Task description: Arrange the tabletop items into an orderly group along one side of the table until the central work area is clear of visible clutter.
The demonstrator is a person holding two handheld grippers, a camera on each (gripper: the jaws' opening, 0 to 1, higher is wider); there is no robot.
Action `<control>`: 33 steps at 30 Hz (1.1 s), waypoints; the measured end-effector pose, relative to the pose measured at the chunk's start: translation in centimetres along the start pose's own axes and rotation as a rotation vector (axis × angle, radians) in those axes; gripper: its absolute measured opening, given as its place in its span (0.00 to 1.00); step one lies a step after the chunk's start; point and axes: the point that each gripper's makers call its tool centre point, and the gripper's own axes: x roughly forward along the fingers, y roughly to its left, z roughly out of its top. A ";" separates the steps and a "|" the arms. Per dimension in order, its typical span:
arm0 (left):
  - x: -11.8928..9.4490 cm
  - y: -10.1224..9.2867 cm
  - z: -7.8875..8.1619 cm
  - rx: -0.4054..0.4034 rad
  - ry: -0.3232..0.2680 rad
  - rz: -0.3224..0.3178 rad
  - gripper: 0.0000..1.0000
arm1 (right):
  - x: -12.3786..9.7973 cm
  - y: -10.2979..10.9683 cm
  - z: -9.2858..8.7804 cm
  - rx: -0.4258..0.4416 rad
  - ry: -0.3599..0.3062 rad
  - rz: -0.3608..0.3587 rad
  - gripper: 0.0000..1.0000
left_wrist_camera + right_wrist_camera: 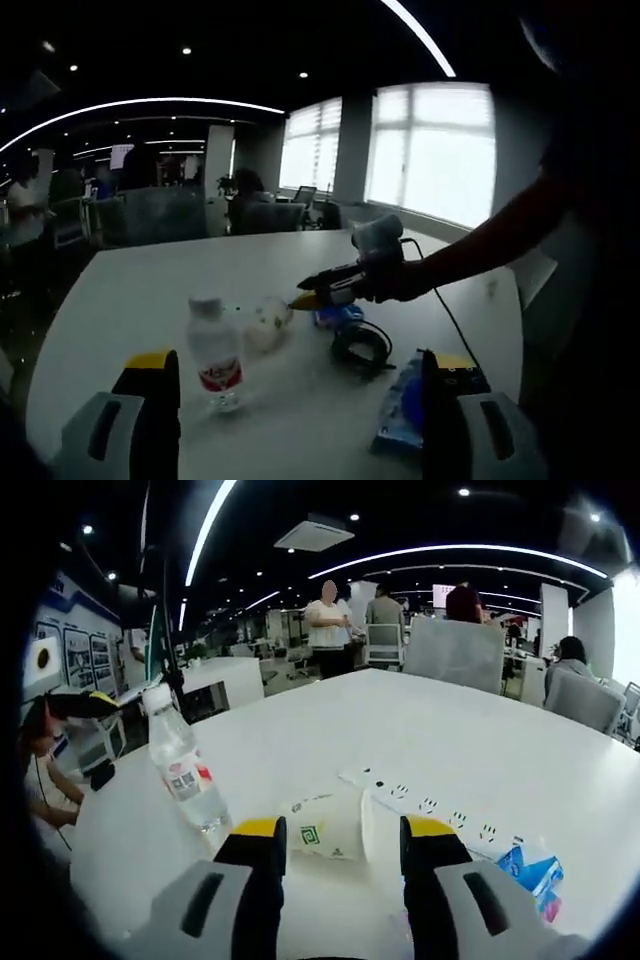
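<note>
On the white table (140, 290) a clear water bottle (215, 355) with a red label stands upright. A paper cup (268, 322) lies on its side just right of it. My left gripper (295, 362) is open, hovering short of the bottle. My right gripper (303, 297) comes in from the right, its yellow tips at the cup. In the right gripper view that gripper (343, 828) is open, with the cup (325, 827) lying just beyond its jaws and the bottle (185, 770) to its left. The left gripper (80, 702) shows at the far left.
A blue packet (335, 318) and a coiled black cable (360, 345) lie right of the cup. Another blue packet (398, 412) sits by my left gripper's right jaw. A white power strip (430, 805) and a blue packet (530, 870) lie at the right. Chairs and people stand beyond the table.
</note>
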 end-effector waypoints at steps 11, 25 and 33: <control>0.6 0.3 0.0 0.000 -0.002 -0.003 0.99 | 1.3 0.0 -0.6 0.061 -0.022 0.025 0.33; 1.4 1.4 -0.6 -0.010 0.011 -0.009 0.96 | 2.0 0.6 -1.6 0.069 -0.001 0.071 0.15; 1.7 1.5 -0.8 -0.012 0.022 -0.012 0.96 | 1.9 0.4 -2.4 0.045 0.024 0.073 0.03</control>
